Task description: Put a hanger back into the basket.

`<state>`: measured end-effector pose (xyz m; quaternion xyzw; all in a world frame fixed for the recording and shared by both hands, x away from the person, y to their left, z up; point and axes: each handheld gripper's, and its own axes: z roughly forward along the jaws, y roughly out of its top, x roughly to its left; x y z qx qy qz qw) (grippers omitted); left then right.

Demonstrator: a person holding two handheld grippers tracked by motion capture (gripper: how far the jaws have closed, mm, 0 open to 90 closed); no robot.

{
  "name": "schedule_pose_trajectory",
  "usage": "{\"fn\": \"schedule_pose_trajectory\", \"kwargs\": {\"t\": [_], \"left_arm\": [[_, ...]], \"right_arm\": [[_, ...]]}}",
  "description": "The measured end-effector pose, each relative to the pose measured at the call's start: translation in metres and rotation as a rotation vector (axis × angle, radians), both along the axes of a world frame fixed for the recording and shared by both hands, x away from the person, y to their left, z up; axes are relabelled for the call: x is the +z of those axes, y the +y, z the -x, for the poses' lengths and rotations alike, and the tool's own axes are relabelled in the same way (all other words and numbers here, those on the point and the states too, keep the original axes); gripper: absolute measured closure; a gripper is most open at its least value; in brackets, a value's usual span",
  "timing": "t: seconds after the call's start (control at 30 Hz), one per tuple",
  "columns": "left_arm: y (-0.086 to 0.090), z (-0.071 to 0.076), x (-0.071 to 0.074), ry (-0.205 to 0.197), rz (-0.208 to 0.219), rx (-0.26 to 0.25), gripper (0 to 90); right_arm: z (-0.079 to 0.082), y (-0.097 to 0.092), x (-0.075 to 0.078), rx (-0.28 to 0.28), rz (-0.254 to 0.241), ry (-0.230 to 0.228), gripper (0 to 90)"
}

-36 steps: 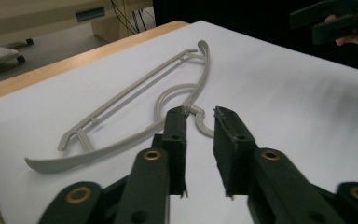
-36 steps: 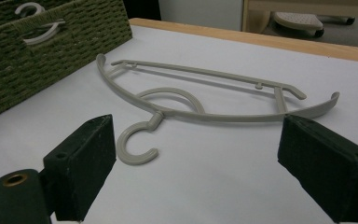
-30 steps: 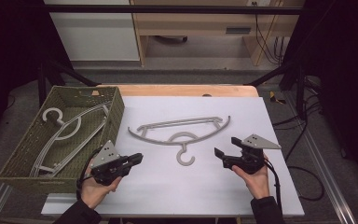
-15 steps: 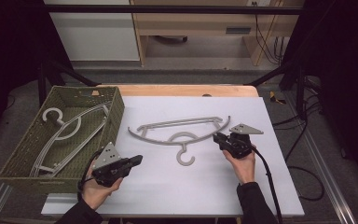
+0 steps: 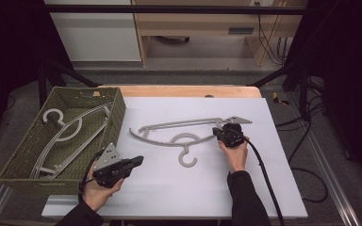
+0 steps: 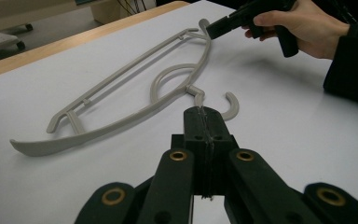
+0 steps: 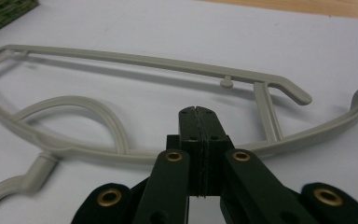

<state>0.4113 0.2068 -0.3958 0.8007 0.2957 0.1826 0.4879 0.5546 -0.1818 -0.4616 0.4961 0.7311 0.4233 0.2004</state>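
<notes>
Lying on table (image 5: 273, 188): hanger (image 5: 179, 134) | beside: basket (image 5: 115, 117), holding hangers (image 5: 66, 134)

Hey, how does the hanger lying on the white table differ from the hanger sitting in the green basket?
The hanger on the table lies flat on the white table, hook toward the person; the hanger in the basket rests inside the green basket, hook toward its far corner. The table one has the right tongs at its end; the basket one is untouched. Both are grey plastic, similar in shape.
</notes>
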Motion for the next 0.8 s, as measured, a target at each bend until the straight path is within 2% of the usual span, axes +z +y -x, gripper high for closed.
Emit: {"fn": "schedule_pose_trajectory", "kwargs": {"t": [0.1, 0.17, 0.2, 0.23, 0.27, 0.3, 0.37, 0.43, 0.6, 0.8], "left_arm": [[0.001, -0.001, 0.000, 0.002, 0.000, 0.000, 90.0], [0.001, -0.001, 0.000, 0.003, -0.001, 0.000, 89.9], [0.001, -0.001, 0.000, 0.003, -0.001, -0.001, 90.0], [0.001, -0.001, 0.000, 0.003, -0.003, -0.002, 90.0], [0.000, -0.001, 0.000, 0.002, -0.003, -0.002, 90.0], [0.000, 0.000, 0.000, 0.003, -0.002, -0.003, 89.9], [0.000, 0.000, 0.000, 0.002, -0.005, -0.003, 89.9], [0.001, 0.000, 0.000, 0.002, -0.006, -0.002, 89.9], [0.001, -0.001, -0.002, 0.010, -0.012, 0.003, 89.9], [0.000, 0.001, -0.002, 0.008, -0.018, -0.001, 90.0]], "right_arm": [[-0.009, 0.002, -0.010, -0.001, 0.047, 0.022, 90.0], [-0.011, 0.003, -0.014, 0.000, 0.060, 0.028, 90.0], [-0.013, 0.007, -0.015, -0.003, 0.050, 0.038, 90.0], [-0.015, 0.006, -0.016, 0.005, 0.072, 0.023, 90.0], [-0.015, 0.009, -0.016, 0.010, 0.070, 0.030, 90.0], [-0.016, 0.011, -0.017, 0.007, 0.090, 0.028, 90.0], [-0.017, 0.011, -0.018, 0.011, 0.093, 0.027, 90.0], [-0.015, 0.010, -0.016, 0.011, 0.093, 0.045, 90.0], [-0.009, 0.008, -0.011, 0.038, 0.153, 0.085, 90.0], [0.003, 0.006, -0.006, 0.082, 0.185, 0.138, 90.0]]}}
